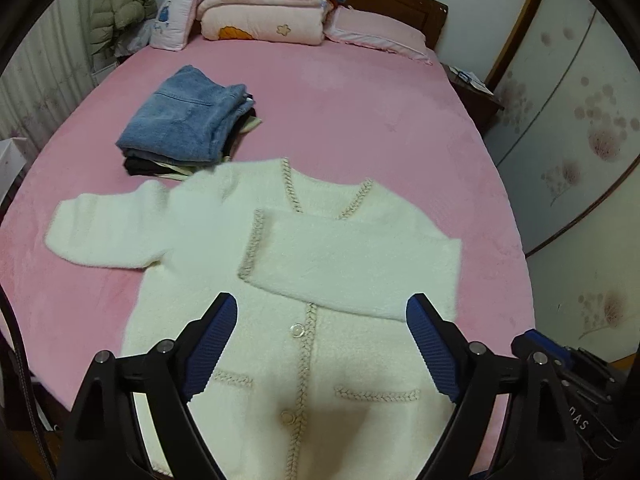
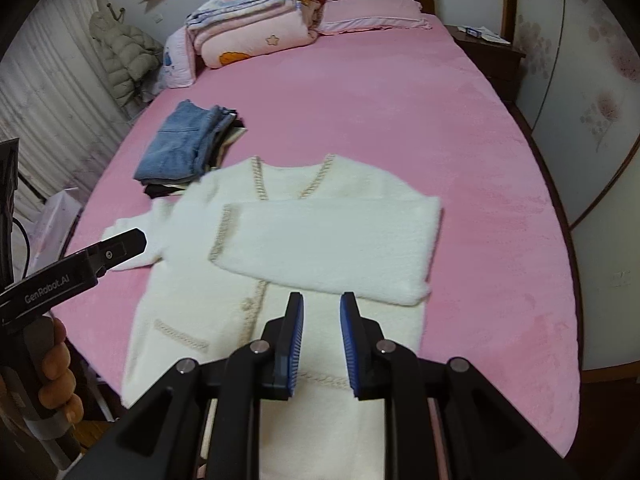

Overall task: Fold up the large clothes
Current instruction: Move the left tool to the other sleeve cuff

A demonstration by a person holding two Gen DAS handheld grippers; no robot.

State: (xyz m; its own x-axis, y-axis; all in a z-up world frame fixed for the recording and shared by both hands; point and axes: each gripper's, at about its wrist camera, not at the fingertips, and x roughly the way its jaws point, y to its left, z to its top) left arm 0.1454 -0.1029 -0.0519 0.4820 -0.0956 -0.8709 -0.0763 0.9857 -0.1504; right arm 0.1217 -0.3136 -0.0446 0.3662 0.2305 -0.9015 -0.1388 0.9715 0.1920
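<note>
A white fluffy cardigan (image 1: 192, 224) with braided beige trim and pearl buttons lies flat, front up, on the pink bed (image 1: 360, 120). One sleeve (image 1: 352, 256) is folded across its chest; the other sleeve (image 1: 104, 236) stretches out to the left. My left gripper (image 1: 322, 304) hovers above the cardigan's lower front, open wide with nothing between its blue pads. My right gripper (image 2: 322, 300) hangs over the cardigan (image 2: 192, 288) just below the folded sleeve (image 2: 328, 240), its pads a narrow gap apart and holding nothing. A finger (image 2: 124, 244) of the left gripper, held by a hand (image 2: 56, 376), shows over the outstretched sleeve.
A stack of folded clothes with jeans on top (image 1: 184, 120) sits just beyond the cardigan's left shoulder. Folded quilts (image 1: 264, 4) and a pillow (image 1: 376, 28) lie by the wooden headboard. A nightstand (image 1: 472, 88) and wardrobe doors stand right; a padded jacket (image 1: 116, 4) hangs left.
</note>
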